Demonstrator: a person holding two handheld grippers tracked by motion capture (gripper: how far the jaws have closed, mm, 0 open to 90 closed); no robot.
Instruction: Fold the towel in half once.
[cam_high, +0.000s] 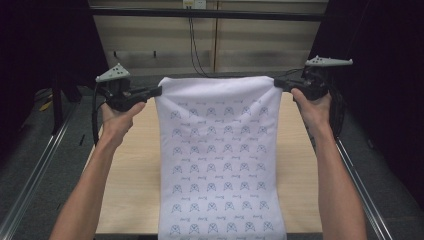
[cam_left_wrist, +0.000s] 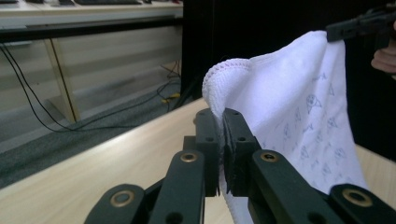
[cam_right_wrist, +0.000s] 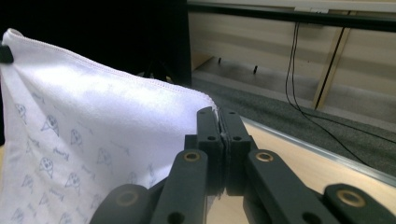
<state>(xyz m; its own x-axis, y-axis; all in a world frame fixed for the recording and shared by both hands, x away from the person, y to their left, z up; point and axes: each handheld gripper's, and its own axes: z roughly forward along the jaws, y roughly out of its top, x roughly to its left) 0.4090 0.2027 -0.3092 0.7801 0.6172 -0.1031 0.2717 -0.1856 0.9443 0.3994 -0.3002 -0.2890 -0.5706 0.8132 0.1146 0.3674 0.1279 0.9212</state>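
— Nearest edge first?
— Two bare forearms, coming in from the bottom of the high view, spread wide apart. Between them, a white towel (cam_high: 220, 160) printed with rows of small blue figures, hanging down past the near edge of the wooden table (cam_high: 125, 200).

— And the towel's run?
— Stretched from the near edge up and away to its top hem, held taut and lifted off the tabletop at the far end. Narrower across the middle, wider at the top.

— Left side?
— Left gripper (cam_high: 159, 91) clamped shut on the towel's upper left corner. Confirmed in the left gripper view: black jaws pressed together, the stitched hem (cam_left_wrist: 224, 65) folded over and rising just above the left gripper (cam_left_wrist: 221, 140). Grey three-cornered plate on top, cable trailing down beside the wrist.

— Right side?
— Same story. Right gripper (cam_high: 276, 82) closed tight on the upper right corner. In the right gripper view, the right gripper (cam_right_wrist: 219, 135) pinching the cloth edge, the towel (cam_right_wrist: 93, 121) spreading off to the left.

— Farther back?
— Grey carpeted floor (cam_high: 50, 150) around the table, metal rails along both sides. Beyond, a pale panelled wall (cam_high: 250, 45) with black cables (cam_high: 192, 40) hanging down it. Dark on both flanks.
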